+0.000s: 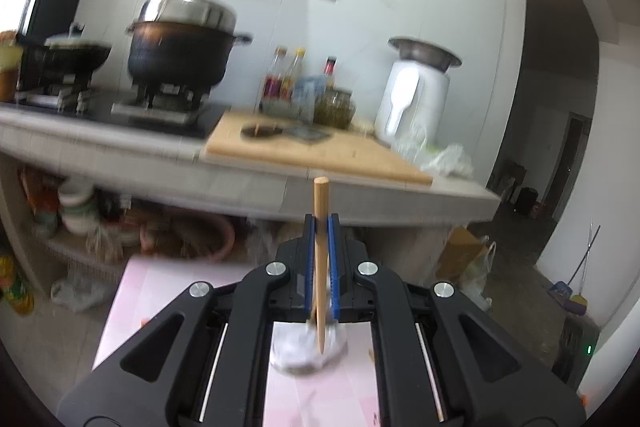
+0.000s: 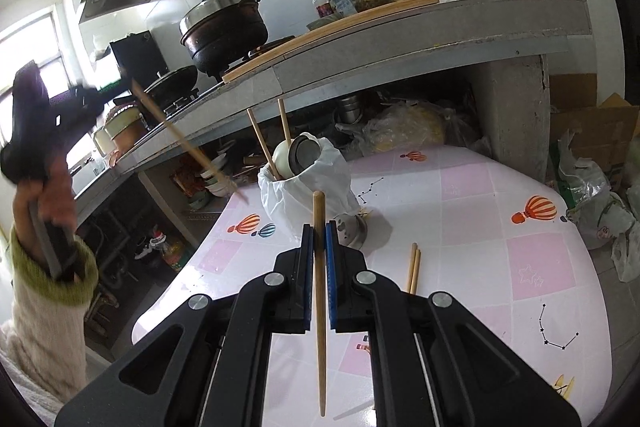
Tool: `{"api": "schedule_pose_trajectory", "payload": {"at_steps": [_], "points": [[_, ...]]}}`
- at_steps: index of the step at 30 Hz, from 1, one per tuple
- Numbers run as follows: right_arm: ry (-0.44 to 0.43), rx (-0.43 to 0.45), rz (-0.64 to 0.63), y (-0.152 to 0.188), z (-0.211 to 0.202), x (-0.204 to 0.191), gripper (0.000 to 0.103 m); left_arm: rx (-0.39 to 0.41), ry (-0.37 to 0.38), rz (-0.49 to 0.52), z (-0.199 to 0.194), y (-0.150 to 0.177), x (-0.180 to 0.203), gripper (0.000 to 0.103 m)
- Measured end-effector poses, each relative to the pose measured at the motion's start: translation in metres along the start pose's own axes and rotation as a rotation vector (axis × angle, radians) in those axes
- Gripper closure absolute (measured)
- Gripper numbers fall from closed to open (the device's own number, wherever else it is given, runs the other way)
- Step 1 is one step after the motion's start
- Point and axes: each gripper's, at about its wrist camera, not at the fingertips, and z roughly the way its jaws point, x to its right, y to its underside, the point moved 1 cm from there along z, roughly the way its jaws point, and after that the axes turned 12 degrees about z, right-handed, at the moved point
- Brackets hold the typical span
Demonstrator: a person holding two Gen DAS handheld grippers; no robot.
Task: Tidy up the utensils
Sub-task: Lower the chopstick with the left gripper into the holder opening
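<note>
- Pink-checked surface (image 2: 500, 187) is set below a grey kitchen counter (image 2: 400, 39).
- One tan wooden chopstick (image 1: 320, 259) is clamped in the left gripper (image 1: 321, 223) jaws.
- Another wooden chopstick (image 2: 319, 287) is pinched by the right gripper (image 2: 319, 231), near a white bag-wrapped utensil holder (image 2: 316, 179).

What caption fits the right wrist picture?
Right gripper clamps a chopstick near the holder.

Wooden chopsticks — one (image 1: 320, 259) pinched upright, another (image 2: 320, 291) likewise; two (image 2: 413, 267) flat on the table, two (image 2: 272, 143) in the holder (image 2: 316, 183)
</note>
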Motion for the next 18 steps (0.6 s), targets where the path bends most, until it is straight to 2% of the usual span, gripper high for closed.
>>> {"api": "schedule_pose_trajectory", "payload": {"at_steps": [7,18], "points": [[0.002,-0.008,0.010,-0.001,0.004,0.005,0.097,0.021,-0.011,0.034,0.041,-0.024,0.011,0.097],[0.004,-0.022,0.020,-0.003,0.014,0.011,0.097,-0.047,0.004,0.029,0.111,0.003,0.020,0.097]]}}
